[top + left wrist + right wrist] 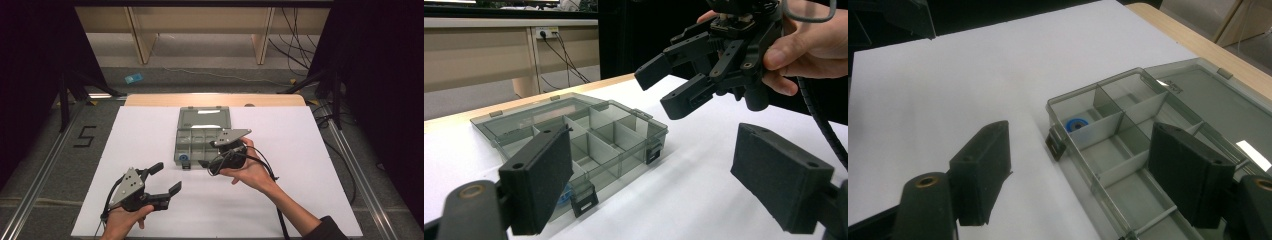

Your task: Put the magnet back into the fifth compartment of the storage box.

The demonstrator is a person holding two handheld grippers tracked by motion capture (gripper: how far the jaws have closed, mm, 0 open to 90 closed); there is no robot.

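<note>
A clear grey compartment box [181,141] lies open in the middle of the white table, its lid flat behind it. A small blue ring [1077,124] sits in its front left corner compartment [184,158]. My right gripper [207,154] hovers over the box's front right edge, jaws pointing left, open and holding nothing. In its own view the right gripper [1085,172] looks down on the box's rim [1058,106]. My left gripper [167,178] rests near the front left, open and empty. Between its wide jaws the left gripper [659,185] faces the box [624,125] and the right gripper [679,82].
The white sheet [300,150] covers the table, with bare room left and right of the box. A wooden strip [215,100] runs along the far edge. Beyond it are floor, cables and dark curtains at both sides.
</note>
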